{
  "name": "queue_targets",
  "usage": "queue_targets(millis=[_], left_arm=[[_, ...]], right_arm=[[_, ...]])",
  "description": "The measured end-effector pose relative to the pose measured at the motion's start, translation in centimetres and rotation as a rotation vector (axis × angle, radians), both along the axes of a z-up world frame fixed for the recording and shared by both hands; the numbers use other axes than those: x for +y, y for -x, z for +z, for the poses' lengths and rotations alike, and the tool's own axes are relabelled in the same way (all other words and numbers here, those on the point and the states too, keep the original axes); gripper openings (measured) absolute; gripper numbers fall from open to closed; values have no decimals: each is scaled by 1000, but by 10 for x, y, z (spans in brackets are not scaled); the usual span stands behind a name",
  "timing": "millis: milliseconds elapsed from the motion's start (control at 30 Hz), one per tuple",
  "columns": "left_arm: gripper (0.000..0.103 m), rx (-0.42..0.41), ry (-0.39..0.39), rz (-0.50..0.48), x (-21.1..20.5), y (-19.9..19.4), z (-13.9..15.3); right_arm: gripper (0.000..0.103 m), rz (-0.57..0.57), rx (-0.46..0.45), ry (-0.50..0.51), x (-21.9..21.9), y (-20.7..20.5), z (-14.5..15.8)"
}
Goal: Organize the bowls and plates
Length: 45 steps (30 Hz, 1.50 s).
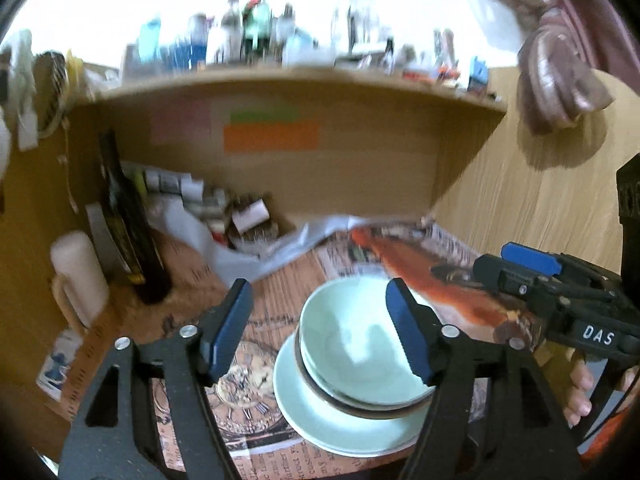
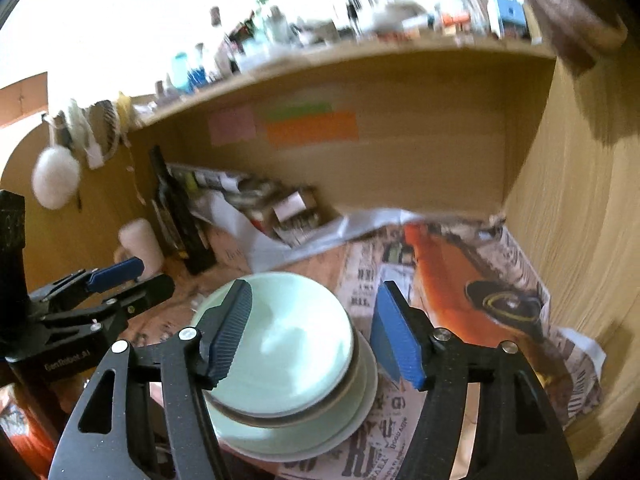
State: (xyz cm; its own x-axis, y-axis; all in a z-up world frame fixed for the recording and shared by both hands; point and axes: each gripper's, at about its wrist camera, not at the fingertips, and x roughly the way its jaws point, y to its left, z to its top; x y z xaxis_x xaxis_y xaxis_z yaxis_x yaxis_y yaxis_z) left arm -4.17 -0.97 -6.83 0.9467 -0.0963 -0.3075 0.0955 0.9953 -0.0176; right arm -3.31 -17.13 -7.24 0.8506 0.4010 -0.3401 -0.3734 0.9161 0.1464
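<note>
Both the left gripper (image 1: pixel 320 328) and the right gripper (image 2: pixel 312 332) hang above the stack with fingers wide and nothing between them. The pale green bowls (image 1: pixel 360 356) sit nested on a plate (image 1: pixel 320 424) on the newspaper-lined counter (image 2: pixel 440 280). The bowls look off-centre on the plate, so a clipped rim could slide or tip them. Farther back, the dark bottle (image 1: pixel 128 232) and mug (image 1: pixel 78 276) could be knocked by a wide swing.
</note>
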Motion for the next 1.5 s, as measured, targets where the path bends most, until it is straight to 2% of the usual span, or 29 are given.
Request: queue_targets(millis=[33,133,267,367,433,800,1500], left_arm=[[73,-20,-4,2,-2,6,2],[84,-64,-5,11,-7,19,6],[91,-105,-10,19,-12,32,9],[100,-133,-3,29,-14,43,10],[100,-151,2,40,-14,47,11],[102,-188,2,48,-13,60,13],[103,-185,-2,48,-10,55,16]], right_arm=[[74,-4,-17,-3,0,5,2],[85,-14,-63,-15,-2,19,8],[90,-23,-105,-17,-3,35,14],[99,-46,-155,-7,-5,45,17],[102,-51,-182,-4,-6,52,19],[103,-45,-205,-28,-8,61,19],[103,-46,-203,-48,-11,62,20]])
